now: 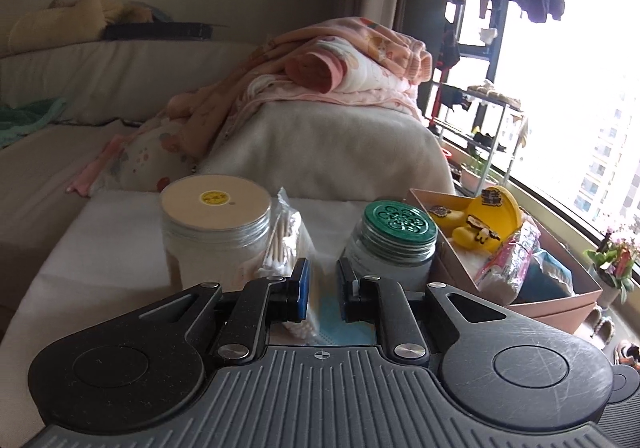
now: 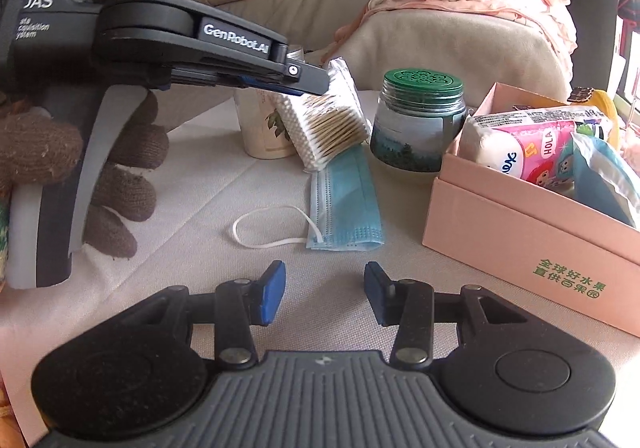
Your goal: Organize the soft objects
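**Left wrist view.** Left gripper (image 1: pixel 322 288) jaws drawn close, with a narrow gap left between the pads. Table cloth and a strip of the blue face mask (image 1: pixel 340 324) visible through that gap. Cotton swab pack (image 1: pixel 284 244) pressed against the outer side of the left finger and running on beneath it. Nothing clearly seen between the pads, so cannot tell whether gripped. Beige-lidded jar (image 1: pixel 216 224) ahead-left of the tool, green-lidded jar (image 1: pixel 394 240) ahead-right, pink box (image 1: pixel 560 300) further right, already loaded with a yellow item (image 1: pixel 480 220) and wrapped packs.

**Right wrist view.** Right gripper (image 2: pixel 324 288) spread wide and holding nothing. Face mask (image 2: pixel 344 204) flat on the cloth directly ahead, ear loop trailing to the left. Left gripper (image 2: pixel 320 86) ahead-left, tip touching the sealed top edge of the swab pack (image 2: pixel 328 120). Pack tilted, lower end on or just above the mask; cup (image 2: pixel 260 128) close behind. Pink box (image 2: pixel 520 232) ahead-right, tissue pack (image 2: pixel 520 152) inside.

**Step in hand (judged).** Pick-up of the swab pack for transfer to the box; mask not yet collected.

**Next move (judged).** Confirm a firm pinch on the thin seal. Lift clear of mask and jars. Carry right, over the box wall, and release inside.
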The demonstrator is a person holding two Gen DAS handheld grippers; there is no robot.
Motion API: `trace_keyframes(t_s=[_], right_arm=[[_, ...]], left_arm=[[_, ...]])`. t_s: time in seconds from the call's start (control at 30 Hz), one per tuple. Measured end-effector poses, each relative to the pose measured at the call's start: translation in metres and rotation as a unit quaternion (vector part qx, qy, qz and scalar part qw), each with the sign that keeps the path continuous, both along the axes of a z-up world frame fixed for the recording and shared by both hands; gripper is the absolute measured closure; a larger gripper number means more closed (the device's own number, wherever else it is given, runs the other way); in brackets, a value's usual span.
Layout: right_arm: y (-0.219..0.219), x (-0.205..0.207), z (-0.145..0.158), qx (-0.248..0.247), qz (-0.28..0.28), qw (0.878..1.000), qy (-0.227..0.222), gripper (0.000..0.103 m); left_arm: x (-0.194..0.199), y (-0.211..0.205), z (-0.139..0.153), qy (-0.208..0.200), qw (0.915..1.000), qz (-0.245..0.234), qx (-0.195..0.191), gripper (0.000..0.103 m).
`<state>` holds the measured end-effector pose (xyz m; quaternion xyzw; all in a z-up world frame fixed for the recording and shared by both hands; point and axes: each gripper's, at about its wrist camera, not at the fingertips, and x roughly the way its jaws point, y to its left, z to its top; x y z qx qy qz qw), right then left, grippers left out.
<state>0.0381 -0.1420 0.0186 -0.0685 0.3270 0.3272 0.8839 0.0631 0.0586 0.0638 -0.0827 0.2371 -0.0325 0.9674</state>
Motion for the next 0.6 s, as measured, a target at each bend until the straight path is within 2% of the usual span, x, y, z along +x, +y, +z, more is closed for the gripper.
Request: trace_keyframes(t_s=[0.1, 0.17, 0.27, 0.37, 0.43, 0.5, 0.53, 0.6], right_arm=[[-0.003, -0.002, 0.002, 0.004, -0.005, 1.0, -0.01, 0.06], [-0.006, -0.004, 0.014, 0.011, -0.008, 1.0, -0.021, 0.06], [-0.01, 0.008, 0.061, 0.044, 0.013, 0.999, -0.028, 0.06], [0.0, 0.04, 0.11, 0.053, -0.007, 0.998, -0.038, 0.06], [0.015, 0.077, 0.132, 0.06, -0.01, 0.998, -0.009, 0.06], [0.037, 0.116, 0.141, 0.061, -0.014, 0.998, 0.027, 0.06], [0.048, 0.135, 0.14, 0.061, -0.017, 0.997, 0.051, 0.062], [0.071, 0.173, 0.131, 0.064, -0.031, 0.992, 0.104, 0.074]], left_arm=[[-0.005, 0.019, -0.002, 0.002, 0.9989, 0.034, -0.032, 0.086], [-0.006, 0.026, -0.003, 0.004, 0.9986, 0.04, -0.033, 0.086], [-0.001, 0.03, -0.008, 0.029, 0.999, 0.024, -0.026, 0.086], [0.004, 0.028, -0.013, 0.041, 0.9988, 0.009, -0.024, 0.086], [0.005, 0.028, -0.015, 0.046, 0.9985, 0.007, -0.028, 0.086], [0.005, 0.029, -0.017, 0.05, 0.9981, 0.002, -0.034, 0.086], [0.005, 0.03, -0.018, 0.054, 0.998, 0.0, -0.035, 0.086], [0.008, 0.031, -0.019, 0.064, 0.9974, -0.007, -0.034, 0.086]])
